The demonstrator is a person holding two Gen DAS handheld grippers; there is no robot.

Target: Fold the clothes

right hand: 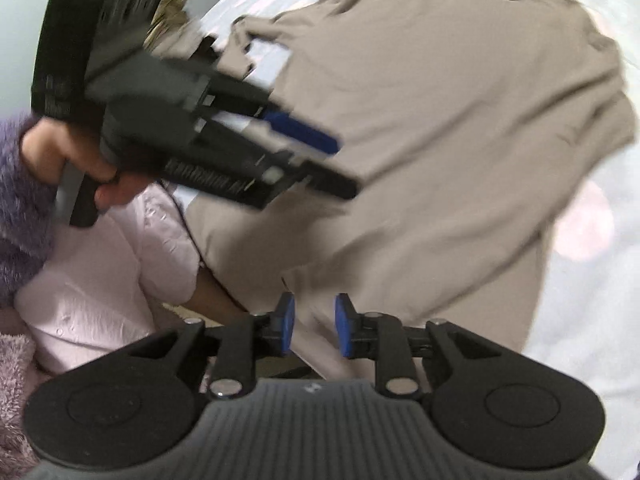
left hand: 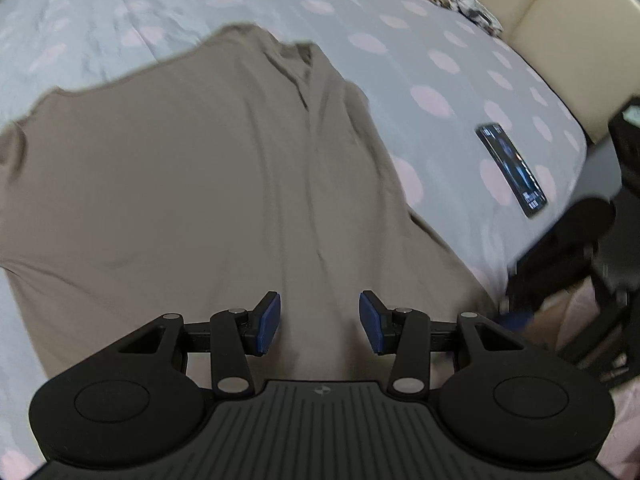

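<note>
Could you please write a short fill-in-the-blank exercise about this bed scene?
1. The garment spread on the bed is ____ in colour.
2. The sheet is pale blue with ____ spots.
3. The dark flat thing lying on the sheet beside the garment is a ____.
4. The left gripper has its fingers ____, holding nothing.

Missing words: taupe; pink; phone; open

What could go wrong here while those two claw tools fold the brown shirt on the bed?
The phone lies on the sheet just beside the brown shirt; a swept fold might drag or bury it. The shirt's near edge hangs over the bed edge, so a tug by the open left gripper or right gripper could slide it off.
</note>
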